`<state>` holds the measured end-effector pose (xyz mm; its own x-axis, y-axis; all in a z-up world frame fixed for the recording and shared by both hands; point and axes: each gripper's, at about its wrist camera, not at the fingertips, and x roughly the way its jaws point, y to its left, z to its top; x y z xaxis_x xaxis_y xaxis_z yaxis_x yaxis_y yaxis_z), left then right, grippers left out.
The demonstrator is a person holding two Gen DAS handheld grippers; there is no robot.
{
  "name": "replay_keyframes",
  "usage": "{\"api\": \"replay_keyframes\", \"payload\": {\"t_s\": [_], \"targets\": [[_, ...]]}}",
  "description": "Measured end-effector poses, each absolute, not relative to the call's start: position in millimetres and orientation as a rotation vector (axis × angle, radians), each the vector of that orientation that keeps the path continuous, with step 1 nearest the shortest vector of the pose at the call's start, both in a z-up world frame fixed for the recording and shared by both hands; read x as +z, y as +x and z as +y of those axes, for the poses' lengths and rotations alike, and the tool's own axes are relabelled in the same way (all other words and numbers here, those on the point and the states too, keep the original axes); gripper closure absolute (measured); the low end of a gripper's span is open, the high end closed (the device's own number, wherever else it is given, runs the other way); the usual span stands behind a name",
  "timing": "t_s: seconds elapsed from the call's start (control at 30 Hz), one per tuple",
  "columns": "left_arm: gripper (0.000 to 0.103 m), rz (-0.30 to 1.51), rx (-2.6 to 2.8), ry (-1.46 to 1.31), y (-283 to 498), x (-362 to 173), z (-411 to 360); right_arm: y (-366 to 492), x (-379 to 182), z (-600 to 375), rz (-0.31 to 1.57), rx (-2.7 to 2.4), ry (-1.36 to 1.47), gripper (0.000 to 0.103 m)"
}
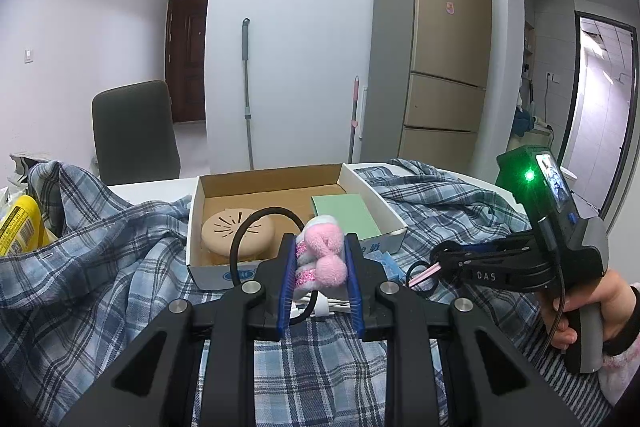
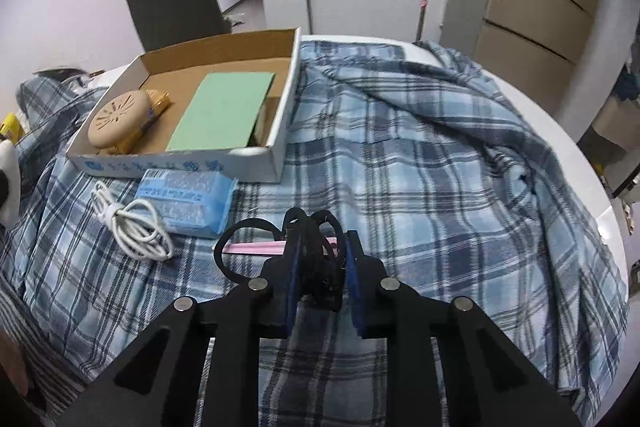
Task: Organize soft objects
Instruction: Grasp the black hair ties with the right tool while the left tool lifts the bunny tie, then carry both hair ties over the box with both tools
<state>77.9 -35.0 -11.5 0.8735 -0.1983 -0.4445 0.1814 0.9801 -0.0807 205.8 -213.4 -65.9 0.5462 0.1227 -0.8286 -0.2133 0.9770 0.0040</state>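
Left tongs (image 1: 320, 259) clenched on a pink plush hair tie (image 1: 323, 254) with a black elastic loop, held up just in front of the cardboard box (image 1: 280, 183). Right tongs (image 2: 320, 263) clenched on a bundle of black hair ties (image 2: 316, 251) with a pink card strip, low over the plaid shirt (image 2: 420, 167) spread across the white counter (image 2: 560, 115). No earlier frame, so jaw motion not stated. A hand (image 1: 588, 307) grips the right tool's handle, seen in the left wrist view.

Box sits on the shirt, open top. Inside: tan round perforated pad (image 2: 118, 119) at left, resting on a yellow item; green flat pad (image 2: 224, 111) at right. Just in front of the box: blue tissue pack (image 2: 186, 205), touching the box wall; coiled white cable (image 2: 136, 227) beside it. Grey chair (image 2: 172, 3) behind the counter. Gold fridge (image 1: 444, 43) and 2 mop handles against the wall.
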Motion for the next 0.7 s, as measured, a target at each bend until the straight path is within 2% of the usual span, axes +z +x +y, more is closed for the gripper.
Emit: {"api": "replay_keyframes", "payload": {"t_s": [0.33,0.7], "targets": [[0.079,0.459,-0.184,-0.027,77.1,-9.4,-34.3,206.3,-50.4,-230.1,0.907,0.147,-0.052,0.086],[0.078,0.376,-0.162,-0.02,64.2,8.4,-27.6,170.8,-9.4,-210.2,0.702,0.291,-0.023,0.086]]}}
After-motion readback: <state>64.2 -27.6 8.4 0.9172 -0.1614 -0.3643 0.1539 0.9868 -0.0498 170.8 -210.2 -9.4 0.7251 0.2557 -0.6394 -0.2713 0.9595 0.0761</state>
